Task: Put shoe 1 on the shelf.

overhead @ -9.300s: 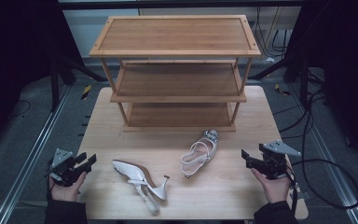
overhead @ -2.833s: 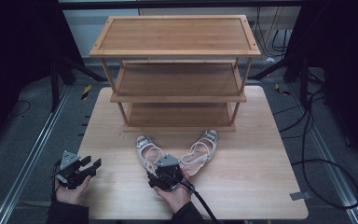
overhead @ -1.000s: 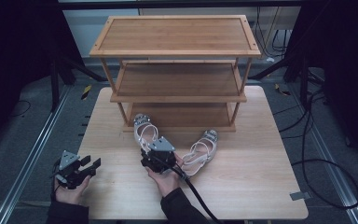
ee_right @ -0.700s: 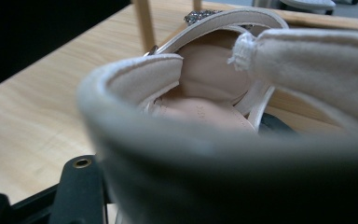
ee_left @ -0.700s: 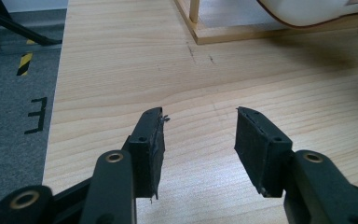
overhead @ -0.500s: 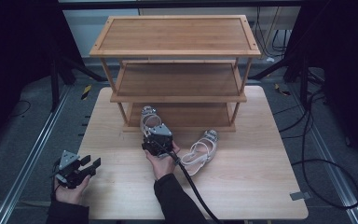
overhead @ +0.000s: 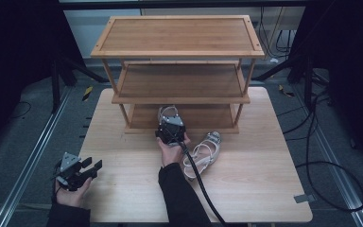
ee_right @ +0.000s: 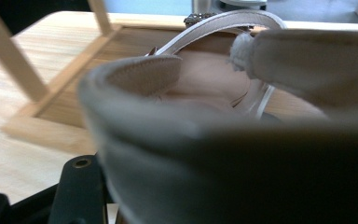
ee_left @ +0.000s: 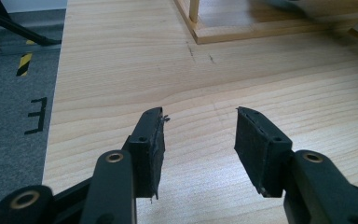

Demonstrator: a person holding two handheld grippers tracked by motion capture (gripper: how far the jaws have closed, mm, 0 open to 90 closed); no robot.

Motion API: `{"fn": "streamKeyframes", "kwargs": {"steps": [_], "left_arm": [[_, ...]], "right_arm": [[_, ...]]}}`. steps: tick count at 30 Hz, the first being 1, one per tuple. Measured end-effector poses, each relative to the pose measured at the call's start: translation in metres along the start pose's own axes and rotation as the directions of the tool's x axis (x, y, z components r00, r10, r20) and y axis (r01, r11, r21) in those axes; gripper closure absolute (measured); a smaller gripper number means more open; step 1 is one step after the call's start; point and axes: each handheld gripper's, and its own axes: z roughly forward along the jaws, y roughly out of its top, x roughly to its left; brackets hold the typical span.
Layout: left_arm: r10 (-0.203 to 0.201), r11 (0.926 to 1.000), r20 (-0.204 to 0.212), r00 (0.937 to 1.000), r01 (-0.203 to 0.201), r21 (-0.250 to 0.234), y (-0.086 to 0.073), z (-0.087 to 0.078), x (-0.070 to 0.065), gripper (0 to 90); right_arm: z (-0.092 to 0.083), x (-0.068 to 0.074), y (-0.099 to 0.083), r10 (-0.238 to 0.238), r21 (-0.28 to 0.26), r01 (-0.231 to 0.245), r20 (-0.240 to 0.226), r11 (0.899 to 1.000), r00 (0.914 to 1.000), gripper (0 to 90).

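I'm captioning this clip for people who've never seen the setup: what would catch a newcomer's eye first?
First, the three-tier wooden shoe rack at the far side of the table. In front of it, the right tool grips a pale strappy sandal at the rack's bottom shelf, while its mate lies on the table just to the right. The left tool waits open at the table's near left corner.

Black tools, dark sleeves

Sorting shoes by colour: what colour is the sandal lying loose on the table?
Pale beige, nearly white, strappy sandal; it shows best in the high view.
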Motion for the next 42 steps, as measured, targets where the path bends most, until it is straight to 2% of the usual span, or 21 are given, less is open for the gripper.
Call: {"fn": "streamKeyframes", "kwargs": {"steps": [5, 9, 13, 14, 17, 20, 21, 22, 26, 32, 36, 40, 42], "left_arm": [[0.000, 1.0000, -0.002, 1.0000, 0.000, 0.000, 0.000, 0.000, 0.000, 51.1], [0.001, 1.0000, -0.002, 1.0000, -0.001, 0.000, 0.000, 0.000, 0.000, 51.1], [0.000, 1.0000, -0.001, 1.0000, 0.000, 0.001, 0.000, 0.000, 0.000, 51.1], [-0.001, 1.0000, -0.001, 1.0000, 0.001, 0.001, 0.000, 0.000, 0.000, 51.1], [0.001, 1.0000, -0.001, 1.0000, -0.001, 0.000, 0.000, 0.000, 0.000, 51.0], [0.002, 1.0000, 0.000, 1.0000, -0.002, 0.001, 0.000, 0.000, 0.000, 51.0], [0.000, 1.0000, 0.001, 1.0000, 0.000, 0.003, 0.000, 0.000, 0.000, 51.0], [0.000, 1.0000, 0.001, 1.0000, 0.000, 0.003, 0.000, 0.000, 0.000, 51.0], [-0.001, 1.0000, 0.001, 1.0000, 0.001, 0.004, 0.000, 0.001, 0.000, 51.0], [0.002, 1.0000, 0.002, 1.0000, -0.002, 0.003, 0.000, 0.000, 0.000, 50.9], [0.004, 1.0000, 0.001, 1.0000, -0.004, 0.002, 0.000, 0.000, 0.000, 50.9], [0.002, 1.0000, 0.000, 1.0000, -0.002, 0.004, 0.000, 0.000, -0.001, 50.9], [0.007, 1.0000, 0.000, 1.0000, -0.007, 0.004, 0.000, 0.000, -0.001, 51.0]], "right_arm": [[0.008, -0.009, -0.001, 0.001, 0.005, -0.001, 0.017, 1.000, 0.9999, 37.6], [0.012, -0.012, 0.000, 0.024, 0.008, -0.024, 0.011, 1.000, 0.9997, 37.6], [0.016, -0.013, -0.001, 0.006, 0.019, -0.007, 0.026, 1.000, 0.9996, 37.5], [0.016, -0.012, -0.002, -0.014, 0.016, 0.014, 0.032, 1.000, 0.9994, 37.3], [0.017, -0.011, -0.003, -0.030, 0.016, 0.029, 0.038, 0.999, 0.9988, 36.8], [0.019, -0.011, -0.005, -0.058, 0.023, 0.057, 0.039, 0.998, 0.9976, 33.0], [0.018, -0.013, -0.007, -0.044, 0.027, 0.044, 0.024, 0.999, 0.9987, 26.4], [0.017, -0.013, -0.008, -0.032, 0.024, 0.032, 0.014, 0.999, 0.9994, 23.2], [0.010, -0.013, -0.008, -0.053, -0.005, 0.053, 0.025, 0.999, 0.9983, 20.8], [-0.009, -0.005, -0.012, -0.082, 0.006, 0.082, -0.012, 0.997, 0.9966, 18.8], [-0.021, -0.002, -0.016, -0.113, 0.011, 0.114, -0.004, 0.993, 0.9935, 17.2], [-0.028, -0.004, -0.019, -0.085, 0.000, 0.085, -0.018, 0.996, 0.9963, 16.9], [-0.033, -0.004, -0.023, -0.055, 0.008, 0.055, -0.030, 0.998, 0.9981, 16.8]]}}
